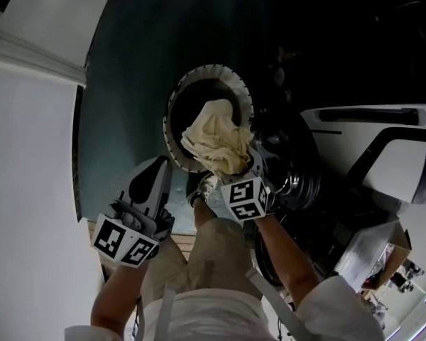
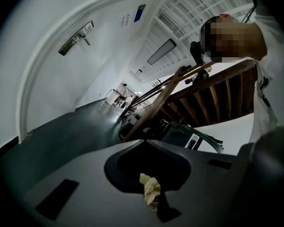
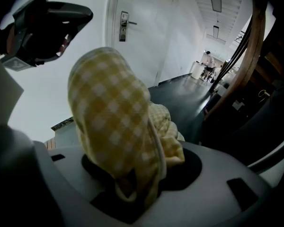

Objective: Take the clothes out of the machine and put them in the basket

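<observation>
Yellow checked cloth (image 1: 214, 142), head view: bunched over the near right rim of the basket (image 1: 199, 72) and held by the right gripper (image 1: 241, 170), with the left gripper (image 1: 160, 169) apart at its left. Left gripper view: jaws together on a small yellowish scrap (image 2: 150, 191). Right gripper view: jaws clamped on the cloth; released this near the rim, its overhanging folds would likely drag it out of the basket.

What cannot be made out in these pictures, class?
Inside of the round dark basket: head view, largely covered by the yellow checked cloth.
How the right gripper grips: right gripper view, cloth wraps its jaws.
Area right of the basket: head view, too dark.
Distant figure: both gripper views, too small.
</observation>
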{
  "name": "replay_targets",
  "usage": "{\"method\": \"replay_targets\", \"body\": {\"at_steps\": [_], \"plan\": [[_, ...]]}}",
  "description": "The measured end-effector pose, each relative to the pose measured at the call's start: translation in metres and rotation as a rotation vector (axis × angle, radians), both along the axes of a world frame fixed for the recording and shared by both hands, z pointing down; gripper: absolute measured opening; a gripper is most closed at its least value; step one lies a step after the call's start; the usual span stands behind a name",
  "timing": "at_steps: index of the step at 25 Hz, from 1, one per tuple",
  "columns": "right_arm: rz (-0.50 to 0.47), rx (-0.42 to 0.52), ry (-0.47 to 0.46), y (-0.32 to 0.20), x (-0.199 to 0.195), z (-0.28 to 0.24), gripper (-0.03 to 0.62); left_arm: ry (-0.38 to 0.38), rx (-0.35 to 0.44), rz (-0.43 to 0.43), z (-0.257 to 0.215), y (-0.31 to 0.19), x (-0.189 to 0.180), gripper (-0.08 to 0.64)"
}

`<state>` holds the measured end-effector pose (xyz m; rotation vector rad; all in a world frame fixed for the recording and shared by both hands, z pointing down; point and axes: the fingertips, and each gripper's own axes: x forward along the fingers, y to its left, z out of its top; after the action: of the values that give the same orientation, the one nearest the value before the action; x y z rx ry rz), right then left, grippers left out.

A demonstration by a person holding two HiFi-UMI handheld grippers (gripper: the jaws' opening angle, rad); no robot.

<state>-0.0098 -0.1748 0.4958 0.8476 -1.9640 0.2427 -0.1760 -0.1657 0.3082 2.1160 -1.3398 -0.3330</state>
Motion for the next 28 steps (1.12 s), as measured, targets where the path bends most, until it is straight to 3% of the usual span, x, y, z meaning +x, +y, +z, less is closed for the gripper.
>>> {"method": "replay_targets", "body": {"at_steps": [6,14,24,26,28], "plan": [[-0.008,-0.047,0.004,-0.018,-0.020,0.070,0.252,-0.030,-0.048,-0.013,0.036,-0.002,-0.009,0.014],[-0.037,-0.085,0.072,-0.043,-0.017,0.160,0.253,0.030,-0.028,-0.073,0.068,-0.037,-0.008,0.014],[-0.130,-0.121,0.187,-0.049,-0.017,0.258,0.258,0.058,-0.087,-0.179,0.131,-0.038,-0.011,0.014],[-0.141,-0.156,0.211,-0.050,-0.016,0.275,0.290,0.050,-0.106,-0.190,0.142,-0.036,-0.012,0.014],[-0.156,-0.201,0.241,-0.048,-0.014,0.287,0.363,0.043,-0.121,-0.197,0.148,-0.033,-0.011,0.014]]}}
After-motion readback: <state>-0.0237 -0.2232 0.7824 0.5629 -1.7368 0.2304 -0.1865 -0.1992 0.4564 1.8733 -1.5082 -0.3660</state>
